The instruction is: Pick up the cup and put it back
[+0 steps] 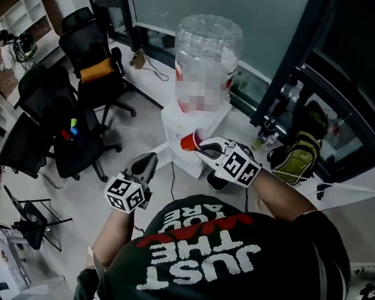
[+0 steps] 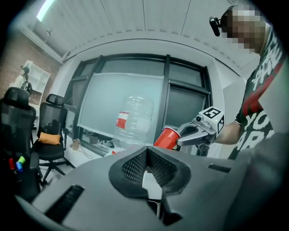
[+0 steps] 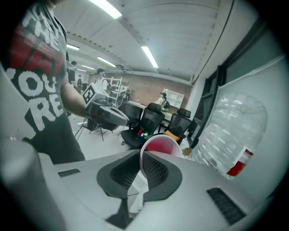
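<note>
Right gripper [image 1: 201, 146] pinches the red cup [image 1: 188, 142] by its rim, in the air near the dispenser's [image 1: 174, 123] front edge, under the bottle [image 1: 206, 52]. Left gripper [image 1: 150, 161], jaws pressed together and empty, has open floor [image 1: 134, 143] between it and the chairs [image 1: 84, 83]

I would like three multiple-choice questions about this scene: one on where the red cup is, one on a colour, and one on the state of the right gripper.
1. Where is the red cup?
A) on the floor
B) on a shelf
C) in the right gripper

2. What colour is the cushion on the black chair?
A) orange
B) white
C) blue

3. The right gripper's jaws are:
A) wide open and empty
B) shut on the cup's rim
C) shut on a cable

Key: C, the right gripper carries the cup in the air; A, the cushion is plainly orange; B, the rim stands pinched between the jaws.
</note>
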A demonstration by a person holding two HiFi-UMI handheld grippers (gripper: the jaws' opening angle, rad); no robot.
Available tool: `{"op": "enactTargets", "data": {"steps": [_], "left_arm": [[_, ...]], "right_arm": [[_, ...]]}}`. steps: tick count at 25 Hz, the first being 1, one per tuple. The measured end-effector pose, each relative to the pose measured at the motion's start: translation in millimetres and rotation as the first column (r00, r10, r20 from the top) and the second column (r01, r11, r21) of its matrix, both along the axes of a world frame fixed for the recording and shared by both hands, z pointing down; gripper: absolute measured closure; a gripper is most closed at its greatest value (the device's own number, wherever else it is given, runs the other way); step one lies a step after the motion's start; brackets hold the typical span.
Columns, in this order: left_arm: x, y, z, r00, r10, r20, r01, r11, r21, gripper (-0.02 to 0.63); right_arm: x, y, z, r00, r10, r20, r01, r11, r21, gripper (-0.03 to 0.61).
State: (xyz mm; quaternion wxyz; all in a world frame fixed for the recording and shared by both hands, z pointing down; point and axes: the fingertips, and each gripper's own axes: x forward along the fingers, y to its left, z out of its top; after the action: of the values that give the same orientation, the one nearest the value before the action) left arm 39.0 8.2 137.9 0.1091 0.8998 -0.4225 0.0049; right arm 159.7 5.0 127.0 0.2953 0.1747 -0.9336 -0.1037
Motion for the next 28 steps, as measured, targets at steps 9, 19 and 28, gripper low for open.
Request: {"op": "enactTargets", "data": {"steps": [9, 19, 28], "left_arm": [[38.8, -16.0, -41.3, 0.998, -0.059, -0.006, 0.059, 0.998, 0.026, 0.606], [13.7, -15.9, -54.2, 0.998, 0.041, 0.048, -0.044, 0.996, 0.077, 0.606], [1.8, -26.9, -58.7, 0.997, 0.074, 0.029, -0.076, 0.994, 0.074, 0.606]], "right_arm": [[31.7, -8.4, -45.8, 0.994, -0.081, 0.077, 0.078, 0.996, 0.041, 0.532], [-5.5, -12.3, -57.3, 0.988, -0.017, 0.155, 0.014, 1.0, 0.022, 0.531], [-19.4, -16.2, -62.0, 0.991, -0.008, 0.131, 0.003, 0.999, 0.037, 0.531]]}}
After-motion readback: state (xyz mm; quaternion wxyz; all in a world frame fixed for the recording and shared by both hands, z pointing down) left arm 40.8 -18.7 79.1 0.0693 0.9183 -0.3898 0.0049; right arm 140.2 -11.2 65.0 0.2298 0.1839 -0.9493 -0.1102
